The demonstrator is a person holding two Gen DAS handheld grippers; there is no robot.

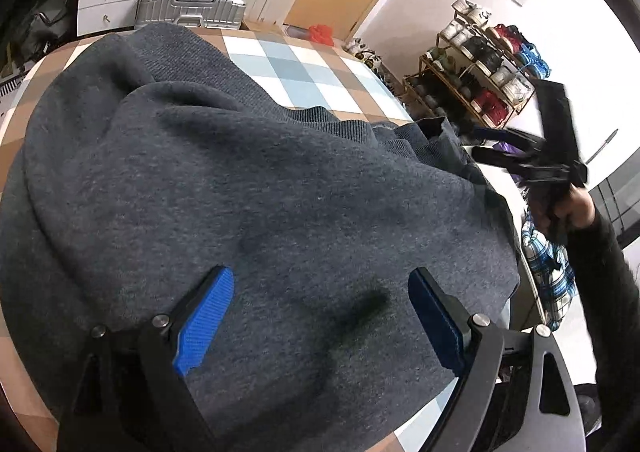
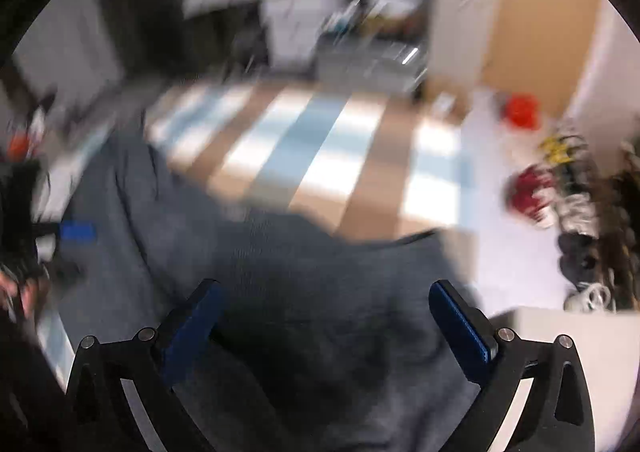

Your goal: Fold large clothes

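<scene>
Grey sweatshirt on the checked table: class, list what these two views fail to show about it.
- Left wrist view: the grey sweatshirt runs past the bottom edge, and its near hem is cut off.
- Left wrist view: the sleeves are tucked under folds, hidden.
- Right wrist view: motion blur smears the cloth and the checked table, so creases are unreadable.

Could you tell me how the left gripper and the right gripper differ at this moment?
The left gripper hangs low over the grey sweatshirt, sharp in its view; the right gripper is off the table's edge, its own view blurred. Both stand open, holding nothing.
</scene>
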